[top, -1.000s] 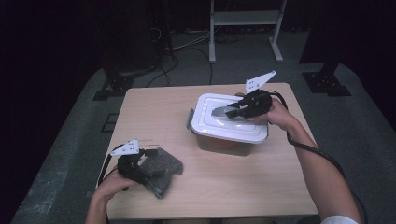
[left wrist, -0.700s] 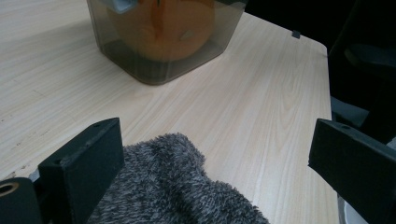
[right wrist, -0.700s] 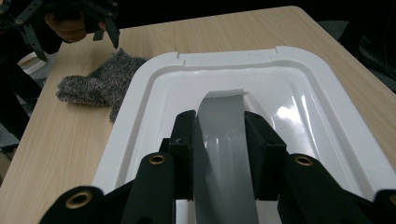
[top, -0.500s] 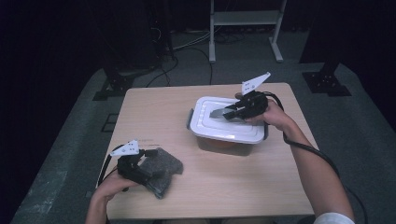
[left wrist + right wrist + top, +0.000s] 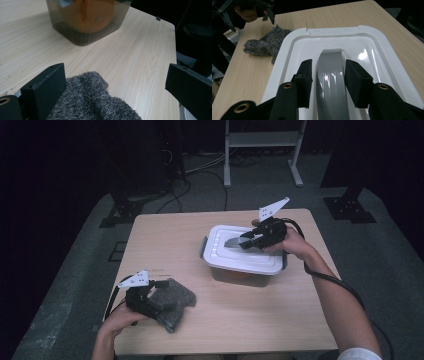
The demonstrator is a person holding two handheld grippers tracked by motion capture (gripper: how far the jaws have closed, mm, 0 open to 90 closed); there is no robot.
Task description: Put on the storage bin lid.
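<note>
Wooden table (image 5: 280, 320) in a dark room: near the front edge, the left gripper (image 5: 150, 301) rests with jaws apart around a grey fuzzy cloth (image 5: 172, 301); farther back, the right gripper (image 5: 328, 80), jaws just loosened either side of the grey handle (image 5: 330, 82), hovers over the white lid (image 5: 240, 252), seated on its container (image 5: 87, 22), so closing looks done.

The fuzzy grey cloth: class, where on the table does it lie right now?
In the high view the fuzzy grey cloth lies at the near left corner of the wooden table, under the left gripper, well apart from the white-lidded container.
</note>
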